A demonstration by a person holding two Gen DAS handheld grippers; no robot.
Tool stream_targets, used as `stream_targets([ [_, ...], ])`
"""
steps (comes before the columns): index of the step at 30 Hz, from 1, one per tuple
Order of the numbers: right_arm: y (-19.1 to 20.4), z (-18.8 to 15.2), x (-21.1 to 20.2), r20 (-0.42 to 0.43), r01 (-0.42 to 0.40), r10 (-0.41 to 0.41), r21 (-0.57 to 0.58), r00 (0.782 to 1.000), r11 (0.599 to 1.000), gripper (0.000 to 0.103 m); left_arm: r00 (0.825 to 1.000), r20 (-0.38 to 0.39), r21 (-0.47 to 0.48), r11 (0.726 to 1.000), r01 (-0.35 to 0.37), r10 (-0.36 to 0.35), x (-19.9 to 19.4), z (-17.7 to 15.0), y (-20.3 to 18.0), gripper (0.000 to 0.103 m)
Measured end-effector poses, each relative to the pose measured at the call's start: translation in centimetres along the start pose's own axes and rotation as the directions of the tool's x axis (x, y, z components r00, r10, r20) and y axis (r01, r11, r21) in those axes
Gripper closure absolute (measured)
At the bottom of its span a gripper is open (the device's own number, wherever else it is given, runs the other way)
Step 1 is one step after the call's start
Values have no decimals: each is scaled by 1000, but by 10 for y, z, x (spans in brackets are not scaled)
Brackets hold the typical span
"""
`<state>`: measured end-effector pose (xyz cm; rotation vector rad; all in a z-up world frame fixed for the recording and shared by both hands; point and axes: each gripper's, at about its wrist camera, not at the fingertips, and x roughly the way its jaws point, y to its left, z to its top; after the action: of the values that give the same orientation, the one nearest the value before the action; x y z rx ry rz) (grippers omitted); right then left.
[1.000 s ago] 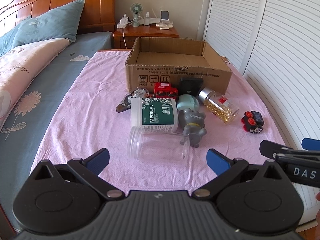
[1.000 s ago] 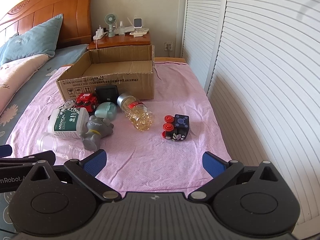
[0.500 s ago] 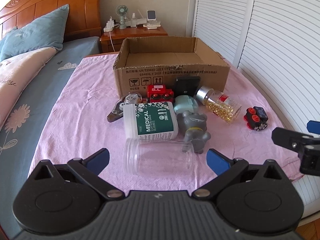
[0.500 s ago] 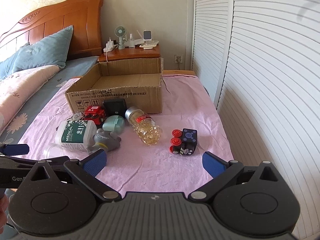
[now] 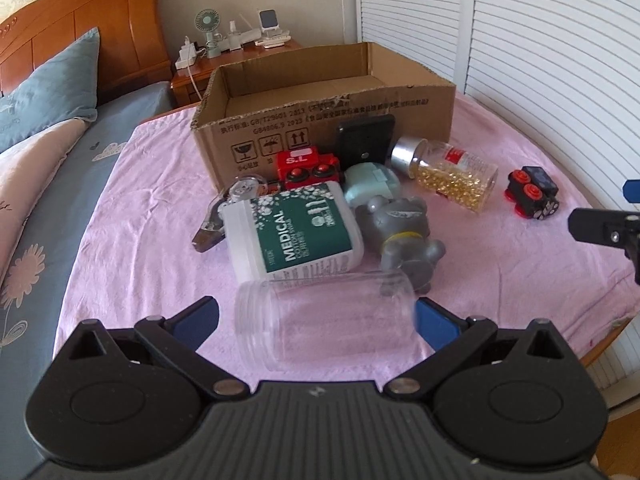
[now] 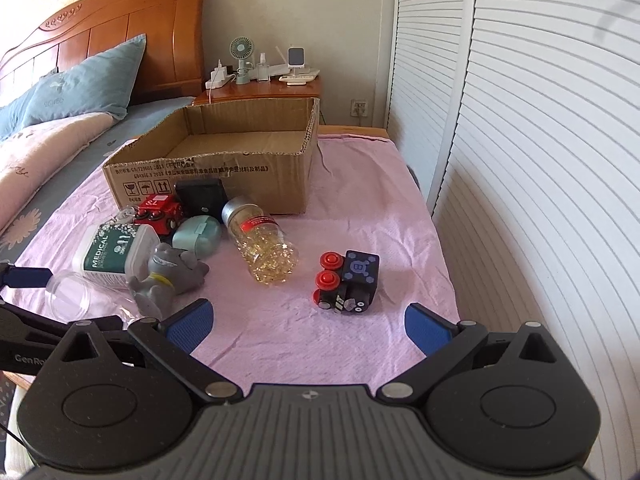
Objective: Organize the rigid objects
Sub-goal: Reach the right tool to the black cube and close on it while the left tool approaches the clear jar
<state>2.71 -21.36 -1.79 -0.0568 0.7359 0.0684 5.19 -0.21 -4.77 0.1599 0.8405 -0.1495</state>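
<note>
An open cardboard box stands on the pink cloth, empty inside. In front of it lie a red toy car, a black case, a pale green case, a bottle of yellow capsules, a white MEDICAL container, a grey toy figure and a clear jar on its side. A black and red toy train sits apart on the right. My left gripper is open with the clear jar between its fingers. My right gripper is open, just before the toy train.
A clear plastic clip lies left of the MEDICAL container. A bed with pillows is on the left, a nightstand with a small fan behind the box, and louvred doors along the right. The table's front edge is close.
Both grippers moved forward and lower toward the objects. The clear jar now lies between the left fingers, and the toy train is nearer the right gripper.
</note>
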Motion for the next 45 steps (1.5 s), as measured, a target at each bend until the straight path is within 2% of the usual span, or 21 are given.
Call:
stream_targets([
  [7,-22,-5,32,-57,-27,26,-11,998,1000,0,999,-35,-65,997,-31,29,9,-13,27,1],
  [10,-26,-8,48,-86,-36,33,-27,996,999,0,998,-56,-105,994,-20,14,15,-18,33,1],
  [15,-32,2,66,-72,-96,90,-83,993,992,0,997,-74,-193,981,10,-24,24,-22,40,1],
  [19,-36,25,82,-49,-157,151,-166,987,974,0,997,-80,-176,984,-18,4,24,-22,35,1],
  [23,-35,42,104,-96,-234,217,-225,971,946,0,996,-84,-188,982,-31,15,25,-21,36,0],
  [27,-37,42,111,-185,-342,305,-223,934,913,0,996,-82,-196,980,-38,22,26,-21,36,0],
  [29,-38,37,105,-203,-362,321,-217,925,907,0,996,-82,-199,979,-40,24,27,-21,35,0],
  [31,-40,31,99,-222,-368,325,-192,919,910,0,997,-79,-199,979,-40,25,27,-21,35,0],
  [36,-40,9,81,-260,-408,376,-83,889,909,0,998,-65,-194,980,-36,24,27,-22,35,0],
  [37,-36,6,79,-259,-403,371,-79,892,912,0,998,-63,-194,980,-36,24,27,-22,35,0],
  [38,-32,3,77,-254,-378,347,-85,903,922,0,998,-61,-194,980,-36,25,27,-22,35,0],
  [42,-13,-4,76,-194,-189,155,-169,969,967,0,999,-49,-190,981,-32,24,27,-24,35,1],
  [43,-10,-4,77,-182,-148,115,-181,977,972,0,999,-45,-189,981,-31,23,26,-24,36,1],
  [45,-12,-5,80,-183,-132,102,-158,978,979,0,999,-36,-188,982,-28,22,25,-26,36,1],
])
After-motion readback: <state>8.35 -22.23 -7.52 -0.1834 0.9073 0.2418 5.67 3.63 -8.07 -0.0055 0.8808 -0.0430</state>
